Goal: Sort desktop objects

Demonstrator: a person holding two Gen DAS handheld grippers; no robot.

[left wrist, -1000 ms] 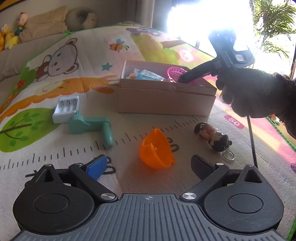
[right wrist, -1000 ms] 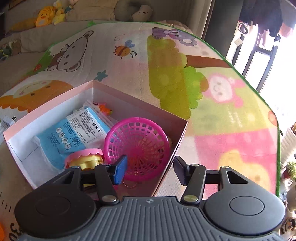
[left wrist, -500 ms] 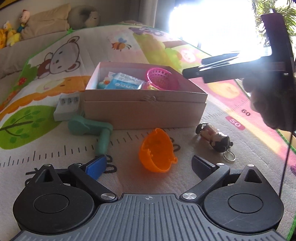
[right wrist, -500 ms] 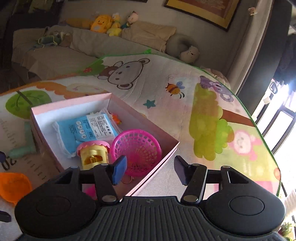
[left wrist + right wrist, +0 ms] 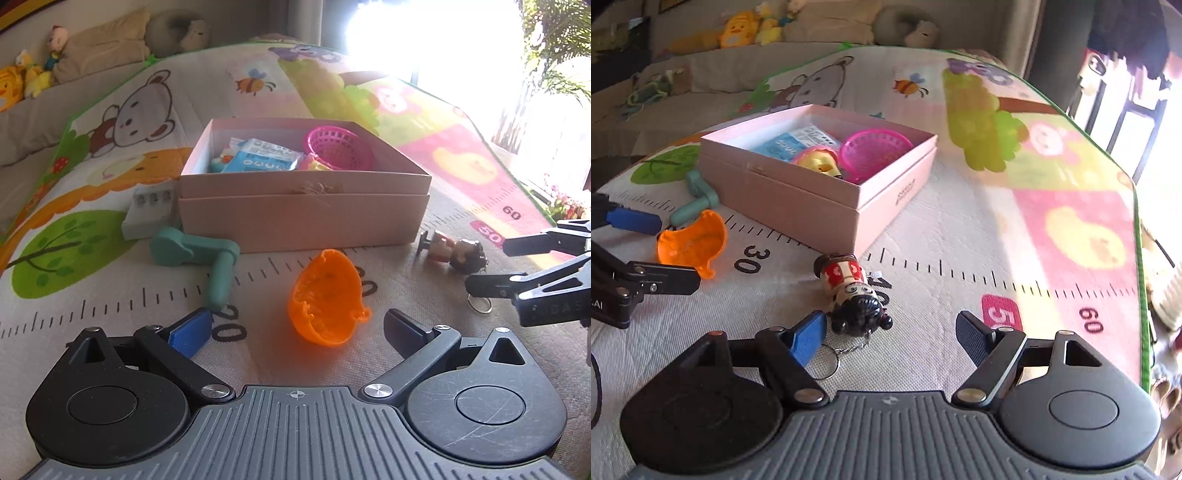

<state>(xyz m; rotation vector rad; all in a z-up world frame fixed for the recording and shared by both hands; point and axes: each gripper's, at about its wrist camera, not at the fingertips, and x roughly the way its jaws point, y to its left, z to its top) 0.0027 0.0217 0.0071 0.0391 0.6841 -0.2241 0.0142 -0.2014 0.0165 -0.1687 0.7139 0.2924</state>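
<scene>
Both hand-held grippers hang low over the play mat (image 5: 960,236): the right gripper (image 5: 890,334) has its jaws opening with nothing pressed between them, the doll keychain (image 5: 855,295) lying just beyond its blue left finger (image 5: 809,338), while the left gripper (image 5: 291,328) stands wide open and empty with the orange half-shell (image 5: 325,299) lying on the mat between its fingertips. Largest of the task's things is the pink box (image 5: 798,195), far and left of centre in the right wrist view; it looks like stiff card, light, and already holds a pink basket (image 5: 875,147), a blue packet (image 5: 783,146) and a yellow toy (image 5: 818,162). A small dark mark is printed on its right wall, too small to read, and so is the print on the packet. The teal crank-shaped piece (image 5: 201,258) and the white battery holder (image 5: 149,210) lie just left of the box, both probably hard, light plastic. The half-shell is thin and glossy, so I judge it slippery and liable to flex; its rim is the best hold. Smallest, the doll looks hard, rounded and light; across its striped body seems surer than on the glossy black head, and its chain and ring (image 5: 827,363) will dangle. Ruler numbers on the mat read 30, 50 and 60.
</scene>
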